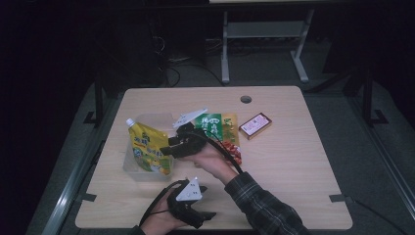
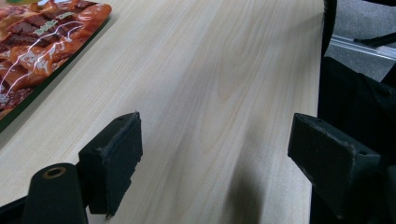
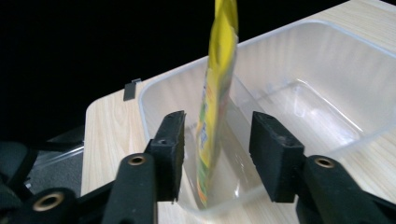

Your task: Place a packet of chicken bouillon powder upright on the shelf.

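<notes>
yellow pouch [image 3: 215, 116] upright inside clear tub [image 3: 327, 60], against its near wall. right gripper [image 3: 217, 149] jaws apart, straddling pouch, pads off it. left gripper [image 2: 215, 158] wide, over bare wood near tub.

A light wooden table [image 1: 293, 161] stands on grey floor [image 1: 377, 166]; beyond, a white metal frame [image 1: 264, 39] fronts the dark far room.

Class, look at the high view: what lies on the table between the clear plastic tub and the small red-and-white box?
A flat green and red snack packet lies between the clear plastic tub and the small red-and-white box, seen in the high view.
</notes>
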